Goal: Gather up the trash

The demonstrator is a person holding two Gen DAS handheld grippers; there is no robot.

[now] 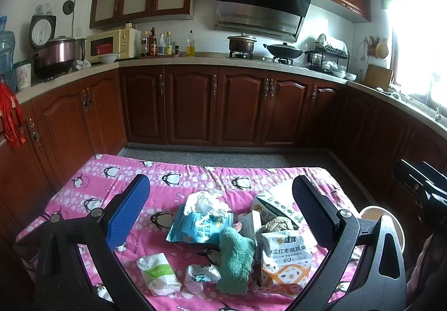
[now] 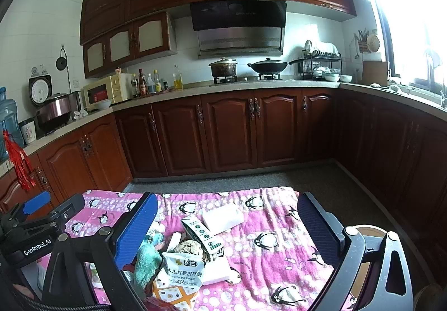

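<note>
Left gripper (image 1: 220, 216) hangs wide open over the pink penguin cloth (image 1: 83, 193) — blue snack wrapper (image 1: 198, 227) at centre, green rag (image 1: 236, 260) at five o'clock, crumpled tissue (image 1: 204, 200) at twelve

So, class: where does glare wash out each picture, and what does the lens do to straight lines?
Left wrist view: the bright window blows out the right edge, and the grey stone countertop bows. Right wrist view: the same window glares at upper right, corners go black, and the red-brown wooden cabinets curve.
</note>
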